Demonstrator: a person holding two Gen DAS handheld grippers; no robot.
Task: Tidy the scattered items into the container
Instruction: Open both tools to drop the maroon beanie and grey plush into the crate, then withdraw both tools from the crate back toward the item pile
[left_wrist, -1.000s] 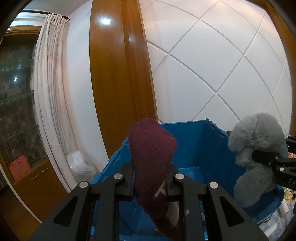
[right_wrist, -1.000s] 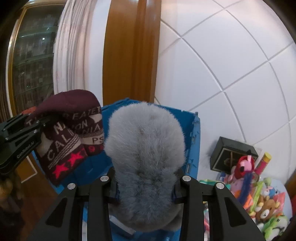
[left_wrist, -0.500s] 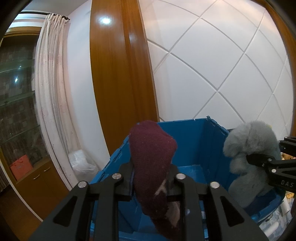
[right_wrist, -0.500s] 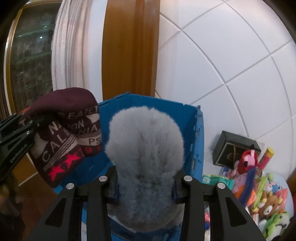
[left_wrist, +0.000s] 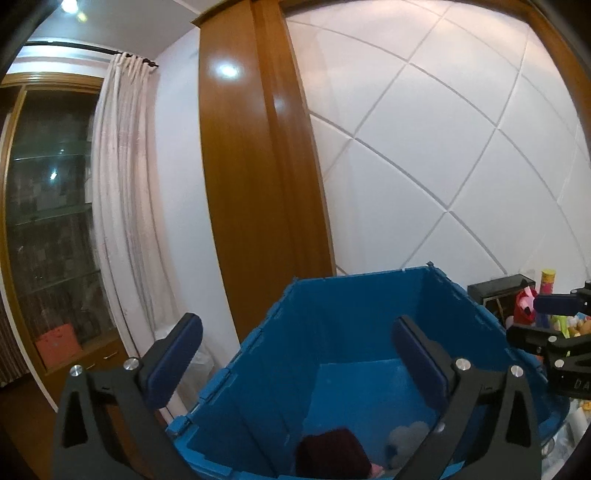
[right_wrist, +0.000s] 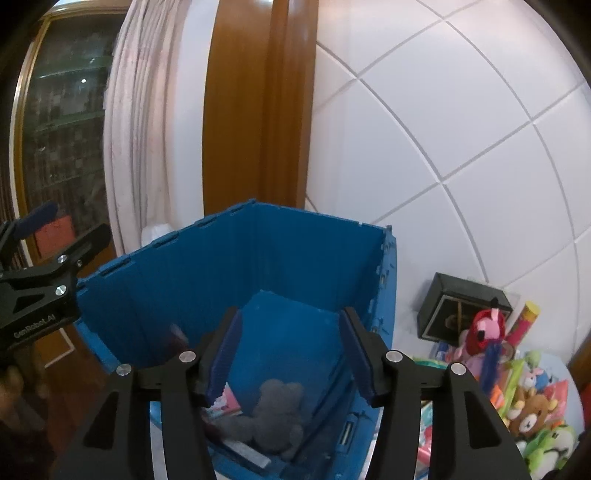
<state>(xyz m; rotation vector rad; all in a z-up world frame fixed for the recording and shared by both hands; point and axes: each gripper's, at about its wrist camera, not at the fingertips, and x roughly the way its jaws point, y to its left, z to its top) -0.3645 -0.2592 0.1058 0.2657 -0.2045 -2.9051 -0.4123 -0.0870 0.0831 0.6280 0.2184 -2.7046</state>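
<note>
beanie (left_wrist: 332, 456) and grey plush (right_wrist: 275, 413) dropped into blue crate (right_wrist: 229, 258), below both opening grippers

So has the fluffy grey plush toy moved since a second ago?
Yes. The fluffy grey plush toy has dropped from between the right gripper fingers, above the blue plastic crate rim, to the crate floor; the jaws are opening, empty.

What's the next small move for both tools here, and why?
Probably draw both back from the blue crate and swing toward the toy pile on the right. The left tool and right tool are opening with nothing between them. The maroon hat and grey plush already lie in the crate, while the pile is still outside it.
</note>
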